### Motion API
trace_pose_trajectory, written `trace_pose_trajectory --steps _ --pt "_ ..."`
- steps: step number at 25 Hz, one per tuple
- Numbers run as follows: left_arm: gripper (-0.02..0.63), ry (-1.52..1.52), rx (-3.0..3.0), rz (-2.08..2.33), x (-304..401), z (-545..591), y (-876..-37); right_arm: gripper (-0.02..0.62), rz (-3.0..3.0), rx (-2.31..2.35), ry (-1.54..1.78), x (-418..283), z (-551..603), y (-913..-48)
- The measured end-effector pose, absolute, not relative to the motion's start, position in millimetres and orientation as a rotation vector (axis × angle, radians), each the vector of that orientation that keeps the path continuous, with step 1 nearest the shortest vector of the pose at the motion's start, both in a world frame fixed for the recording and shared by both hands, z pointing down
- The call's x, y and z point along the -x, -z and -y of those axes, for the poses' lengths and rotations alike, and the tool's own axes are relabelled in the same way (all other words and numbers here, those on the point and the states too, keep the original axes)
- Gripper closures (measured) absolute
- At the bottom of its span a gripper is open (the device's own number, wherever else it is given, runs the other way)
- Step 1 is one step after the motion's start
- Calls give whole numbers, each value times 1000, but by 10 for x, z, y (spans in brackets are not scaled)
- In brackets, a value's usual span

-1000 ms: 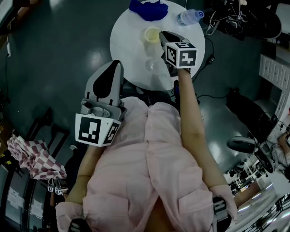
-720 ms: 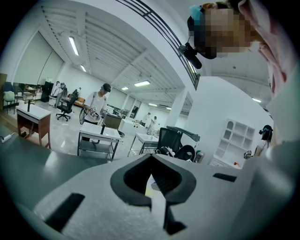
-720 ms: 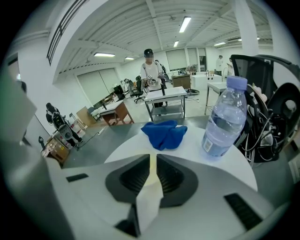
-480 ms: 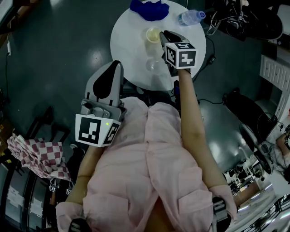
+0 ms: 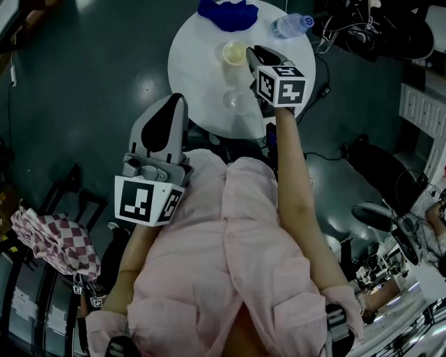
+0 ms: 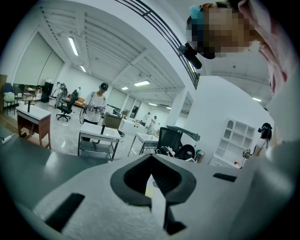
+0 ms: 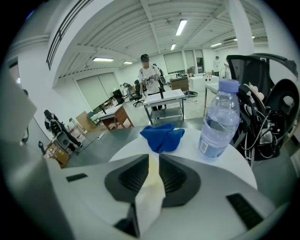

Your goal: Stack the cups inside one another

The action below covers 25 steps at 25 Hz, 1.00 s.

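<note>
The right tongs (image 7: 153, 163) stand slightly apart, having just been opening. The wall of the pale yellow cup (image 5: 234, 53) sits in the narrow gap between them, and the pads do not seem to press it. That cup stands upright near the middle of the round white desk (image 5: 198, 77). A clear cup (image 5: 235, 101) stands apart from it, toward the desk's near edge. The left tongs (image 6: 151, 159) are closed on nothing and held off the desk, beyond its near left edge, above the floor. At the desk's far edge are a blue cloth (image 5: 227, 14) and a water bottle (image 5: 291, 26).
</note>
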<state>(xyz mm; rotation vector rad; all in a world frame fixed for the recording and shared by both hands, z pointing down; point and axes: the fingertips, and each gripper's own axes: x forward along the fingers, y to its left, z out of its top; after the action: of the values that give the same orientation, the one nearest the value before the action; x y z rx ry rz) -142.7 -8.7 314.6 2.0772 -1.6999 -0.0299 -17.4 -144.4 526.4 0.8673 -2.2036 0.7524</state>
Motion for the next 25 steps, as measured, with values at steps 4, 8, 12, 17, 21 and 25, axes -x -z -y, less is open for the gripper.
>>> trace_pose_trajectory --steps 4,8,12,17,21,25 --pt "592 25 -2089 1694 1400 70 -3127 541 2239 -942 -768 77 1497 -5113" --pt "592 30 -2103 1686 1370 64 -3116 552 2292 -1010 -782 -54 1548 -4930" --pt "591 33 -2124 1671 1331 51 -3100 558 2334 -1078 -780 -234 1552 -4738" --pt "591 35 -2167 1637 1234 41 -3071 561 2346 -1142 -761 -490 1496 -4610" --pt "592 35 -2198 1613 1169 10 -3052 561 2344 -1196 -768 -691 1392 -4536" --pt "591 43 -2223 1590 1108 -60 -3031 561 2347 -1247 -777 -848 1209 -4451"
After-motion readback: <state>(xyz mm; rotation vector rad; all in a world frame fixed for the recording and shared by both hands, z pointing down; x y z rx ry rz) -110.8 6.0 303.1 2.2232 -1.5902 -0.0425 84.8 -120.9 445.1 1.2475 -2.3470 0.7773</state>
